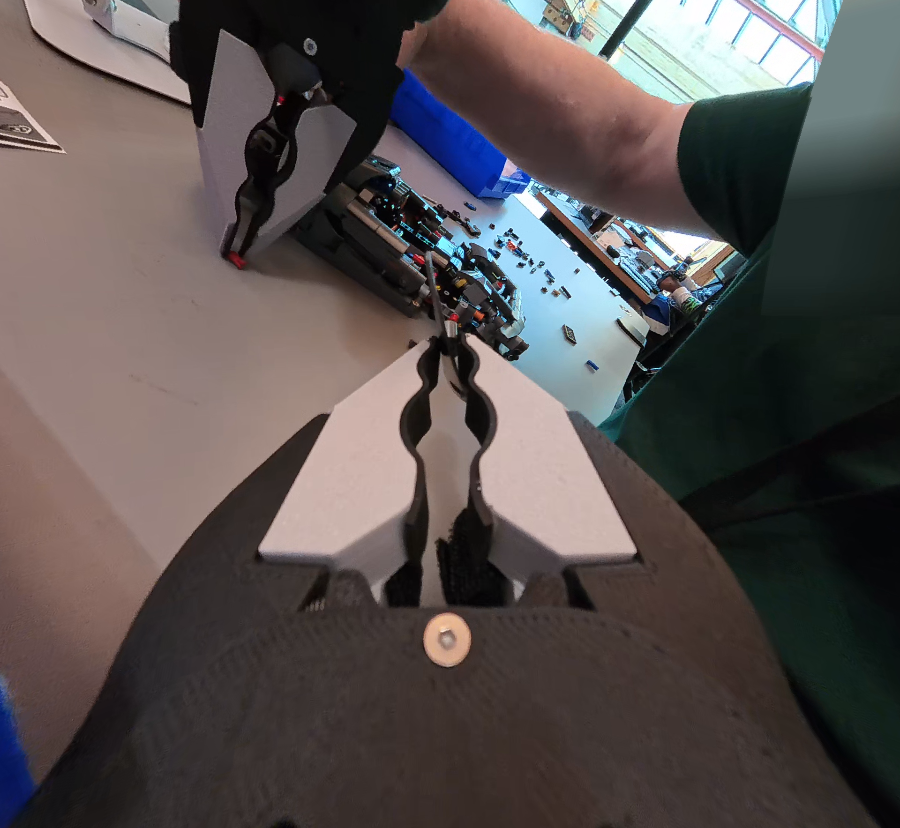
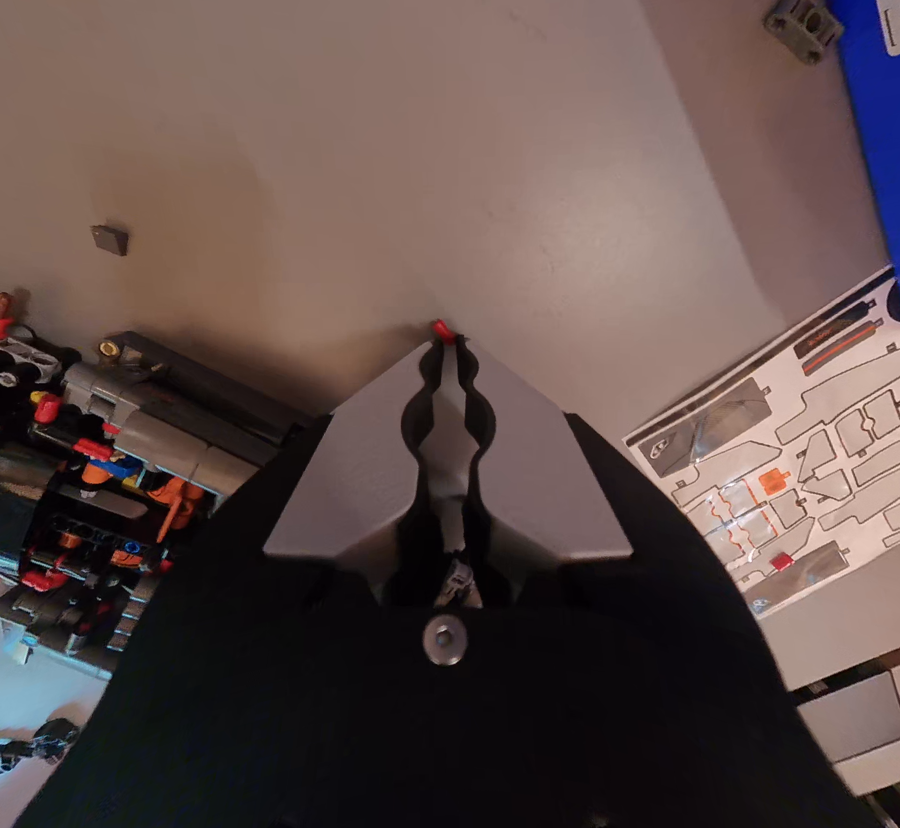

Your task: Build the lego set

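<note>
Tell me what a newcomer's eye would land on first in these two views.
First, the small red piece pinched at the tips of the right gripper, right down at the grey table. Next, the half-built dark model crammed with coloured parts just behind it, where the left gripper grips a thin grey rod. Last, the sticker sheet lying to the right.

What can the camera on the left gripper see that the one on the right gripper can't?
Only the left wrist view shows the person's bare forearm, the loose pieces scattered on the far table, and the left gripper shut on a thin dark rod.

Only the right wrist view shows the sticker sheet and a loose grey connector.

Both show the right gripper pinching a small red piece at the table, beside the half-built model.
</note>
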Available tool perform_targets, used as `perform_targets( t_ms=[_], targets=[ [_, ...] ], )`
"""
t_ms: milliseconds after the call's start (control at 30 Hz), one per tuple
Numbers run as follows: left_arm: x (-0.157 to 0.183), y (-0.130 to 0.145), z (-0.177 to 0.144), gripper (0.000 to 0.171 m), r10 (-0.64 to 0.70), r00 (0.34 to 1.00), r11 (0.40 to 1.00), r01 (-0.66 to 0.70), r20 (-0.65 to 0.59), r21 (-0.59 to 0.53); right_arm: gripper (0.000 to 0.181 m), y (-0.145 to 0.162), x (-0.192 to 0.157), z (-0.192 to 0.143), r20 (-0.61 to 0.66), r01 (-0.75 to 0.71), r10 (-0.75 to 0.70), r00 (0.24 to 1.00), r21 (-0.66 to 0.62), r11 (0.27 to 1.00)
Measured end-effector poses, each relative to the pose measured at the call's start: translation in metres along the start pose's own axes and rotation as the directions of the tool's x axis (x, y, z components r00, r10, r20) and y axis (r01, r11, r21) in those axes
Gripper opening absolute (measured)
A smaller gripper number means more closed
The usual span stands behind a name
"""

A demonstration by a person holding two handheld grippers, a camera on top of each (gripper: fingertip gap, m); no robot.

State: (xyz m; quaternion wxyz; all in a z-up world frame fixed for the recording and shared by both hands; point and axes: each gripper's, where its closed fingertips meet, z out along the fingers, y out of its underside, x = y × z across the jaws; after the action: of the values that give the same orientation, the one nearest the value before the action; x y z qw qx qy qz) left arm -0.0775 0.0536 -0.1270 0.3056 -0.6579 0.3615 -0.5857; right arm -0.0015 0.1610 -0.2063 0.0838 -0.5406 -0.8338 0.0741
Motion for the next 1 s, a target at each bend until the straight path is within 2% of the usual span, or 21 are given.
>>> perform_targets(
  t_ms=[300,667,867,1000],
  targets=[
    [0.0,0.001,0.0,0.005,-0.002,1.0,1.0,0.002,-0.004,-0.005,0.008,-0.007,-0.005,0.001,0.002,0.012,-0.012,1.0,0.007,1.0],
    [0.0,0.001,0.001,0.005,-0.004,1.0,1.0,0.004,-0.001,-0.008,0.003,-0.007,-0.006,0.002,0.03,0.034,-0.034,0.999,0.008,0.999],
    [-0.002,0.0,0.001,0.005,-0.009,1.0,1.0,0.009,0.012,-0.001,0.003,-0.01,-0.006,-0.001,0.047,-0.067,0.066,0.997,0.017,0.998],
    [-0.005,-0.001,-0.001,0.005,-0.033,0.999,0.999,0.033,0.032,0.011,0.003,-0.034,-0.014,-0.017,0.026,-0.17,0.168,0.985,0.078,0.982]
  ],
)
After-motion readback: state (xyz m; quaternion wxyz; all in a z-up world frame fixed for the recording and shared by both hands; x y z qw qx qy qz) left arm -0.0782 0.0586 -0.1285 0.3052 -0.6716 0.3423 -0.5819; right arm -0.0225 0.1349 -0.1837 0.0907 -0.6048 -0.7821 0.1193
